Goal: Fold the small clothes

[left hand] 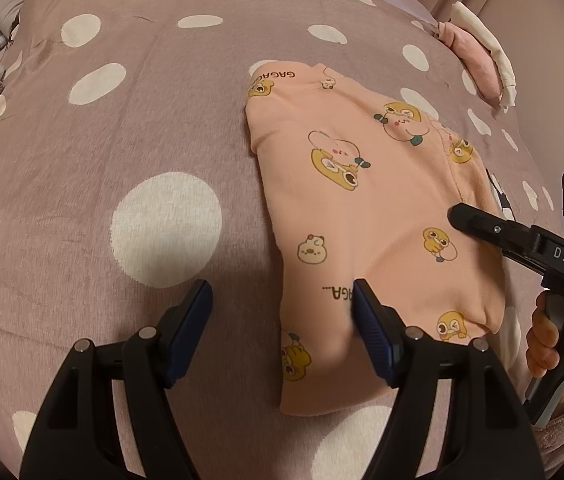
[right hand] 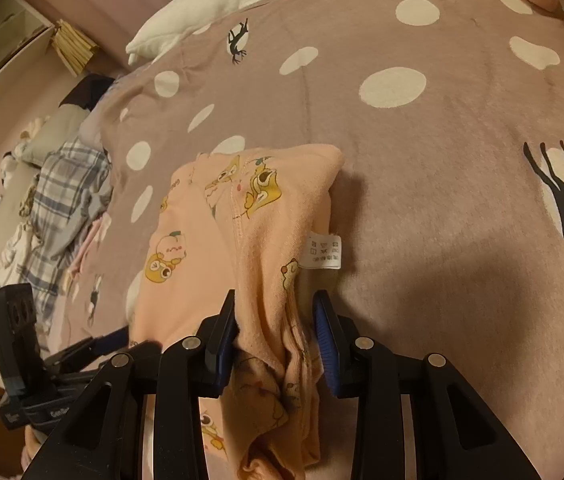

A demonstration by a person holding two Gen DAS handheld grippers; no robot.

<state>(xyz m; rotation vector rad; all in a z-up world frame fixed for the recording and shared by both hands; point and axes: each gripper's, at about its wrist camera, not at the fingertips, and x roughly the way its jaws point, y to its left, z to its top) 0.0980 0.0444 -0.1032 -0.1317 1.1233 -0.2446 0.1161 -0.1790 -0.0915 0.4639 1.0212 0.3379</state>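
Observation:
A peach garment [left hand: 366, 200] printed with yellow cartoon animals lies folded on the mauve polka-dot bedspread [left hand: 130, 128]. My left gripper [left hand: 282, 308] hangs open over the garment's left edge, its right finger [left hand: 370, 320] resting on the cloth and its left finger over bare bedspread. In the right wrist view my right gripper [right hand: 276, 324] is shut on a bunched fold of the peach garment [right hand: 242, 220], beside its white care label [right hand: 324, 252]. A person's hand [left hand: 554, 336] holds the right gripper [left hand: 482, 228] at the garment's right side. The left gripper [right hand: 102, 344] shows low on the left.
Folded pink and white clothes [left hand: 478, 60] lie at the bed's far right corner. A plaid garment pile [right hand: 70, 192] and other clothes sit along the bed's left edge. A white plush [right hand: 210, 4] lies at the back, with books [right hand: 74, 44] beyond it.

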